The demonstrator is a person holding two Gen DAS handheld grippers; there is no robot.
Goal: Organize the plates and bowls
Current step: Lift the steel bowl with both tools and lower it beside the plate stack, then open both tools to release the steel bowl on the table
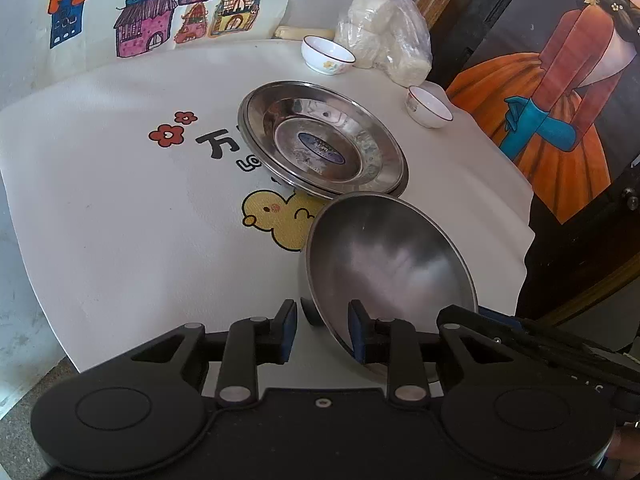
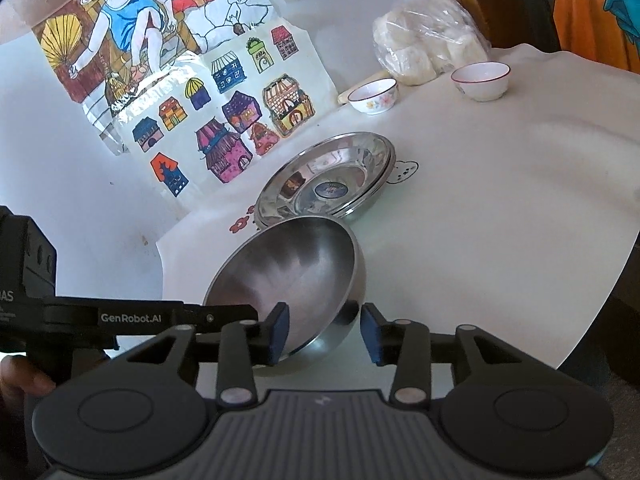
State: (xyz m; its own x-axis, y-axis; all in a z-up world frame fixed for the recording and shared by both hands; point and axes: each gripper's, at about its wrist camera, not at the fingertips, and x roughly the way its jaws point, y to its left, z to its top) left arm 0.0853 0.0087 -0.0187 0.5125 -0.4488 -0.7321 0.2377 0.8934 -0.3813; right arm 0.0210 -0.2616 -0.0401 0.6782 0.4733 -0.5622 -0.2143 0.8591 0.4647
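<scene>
In the left wrist view, our left gripper point(image 1: 323, 330) sits low over a white tablecloth point(image 1: 120, 240) printed with red flowers and a yellow duck. Its jaws stand partly open astride the near rim of a steel bowl point(image 1: 392, 256), which is tipped up on its side with its hollow facing us; one blue pad lies inside the rim against the metal, the other stands outside it with a clear gap, so nothing is clamped. Just beyond the bowl, close to its far rim, rests a stack of steel plates point(image 1: 324, 138). Farther back are two small white porcelain bowls point(image 1: 327, 54), well apart from each other, beside a clear bag of white buns point(image 1: 386, 36). In the right wrist view, our right gripper point(image 2: 325, 330) is also partly open, straddling the bowl's point(image 2: 288, 272) other side: the left pad lies inside, over the brushed inner wall, and the right pad stands clear of the outer wall, so we see no grip here either. The other gripper's black body reaches in from the left. The plates point(image 2: 326, 184) lie just behind the bowl, and the porcelain bowls point(image 2: 480, 80) stand near the bag point(image 2: 428, 44) at the table's far side, below children's drawings of houses point(image 2: 224, 128).
</scene>
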